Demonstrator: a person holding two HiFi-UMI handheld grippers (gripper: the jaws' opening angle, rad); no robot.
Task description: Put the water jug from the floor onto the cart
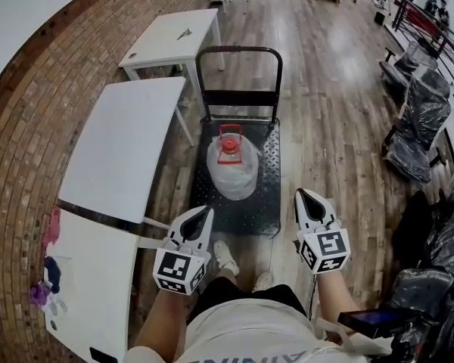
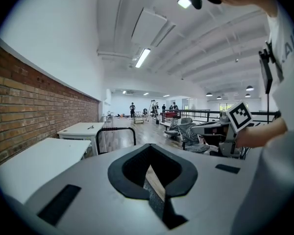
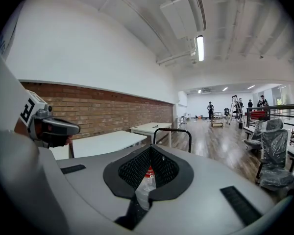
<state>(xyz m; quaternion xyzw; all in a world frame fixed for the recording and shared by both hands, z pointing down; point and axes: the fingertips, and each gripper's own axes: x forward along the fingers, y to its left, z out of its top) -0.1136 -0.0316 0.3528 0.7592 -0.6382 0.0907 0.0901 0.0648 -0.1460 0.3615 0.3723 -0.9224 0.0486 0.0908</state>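
Water jug upright on the black cart deck, just beyond both grippers, left gripper pressed together, empty, right gripper likewise closed on nothing, white worktop left of cart, wooden floor right.

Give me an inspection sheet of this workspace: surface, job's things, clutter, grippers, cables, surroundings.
Surface: wooden floor; black cart, handle upright.
Job's things: water jug upright on the cart, red cap on.
Clutter: small item on the far white table; coloured items on the nearest table.
Grippers: left gripper and right gripper both shut, empty, apart from the jug.
Cables: nothing seen.
Surroundings: brick wall at left, wrapped chairs at right.
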